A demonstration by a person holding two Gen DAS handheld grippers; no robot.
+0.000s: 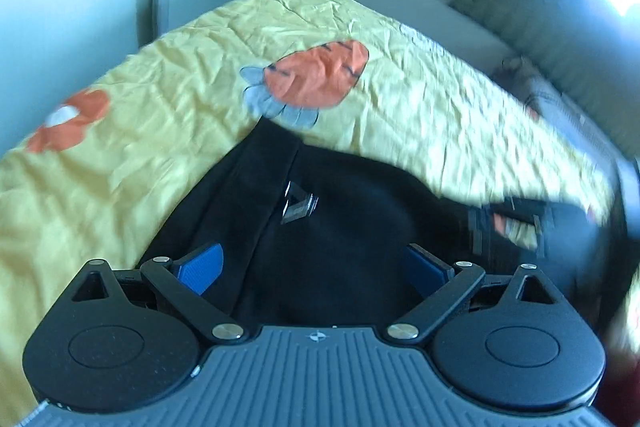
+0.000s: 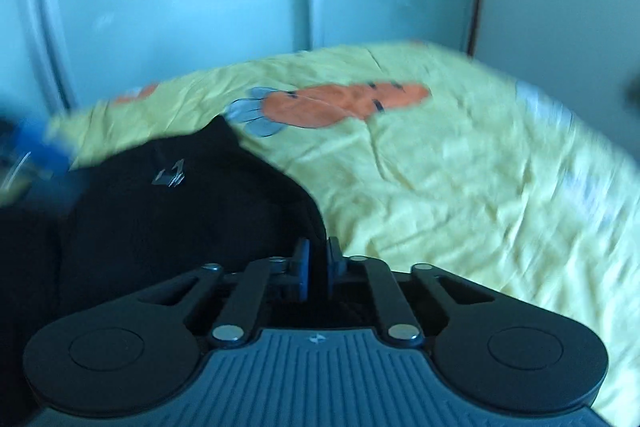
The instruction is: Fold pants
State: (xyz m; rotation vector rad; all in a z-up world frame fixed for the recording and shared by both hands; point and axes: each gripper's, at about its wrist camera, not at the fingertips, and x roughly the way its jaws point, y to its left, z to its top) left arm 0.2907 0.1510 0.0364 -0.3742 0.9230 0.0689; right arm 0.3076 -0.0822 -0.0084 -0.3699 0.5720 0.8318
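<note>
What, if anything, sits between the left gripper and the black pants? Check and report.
Nothing visible. The left gripper hangs open directly over the black pants, its blue fingers spread with only dark fabric beneath. The right gripper is already shut on the pants' edge. The yellow bedsheet lies beyond.

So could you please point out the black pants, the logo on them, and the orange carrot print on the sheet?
black pants (image 1: 360, 235): left wrist view, plain middle of the fabric.
logo (image 1: 298, 205): left wrist view, centre of the pale mark.
carrot print (image 1: 316, 75): left wrist view, orange body.
</note>
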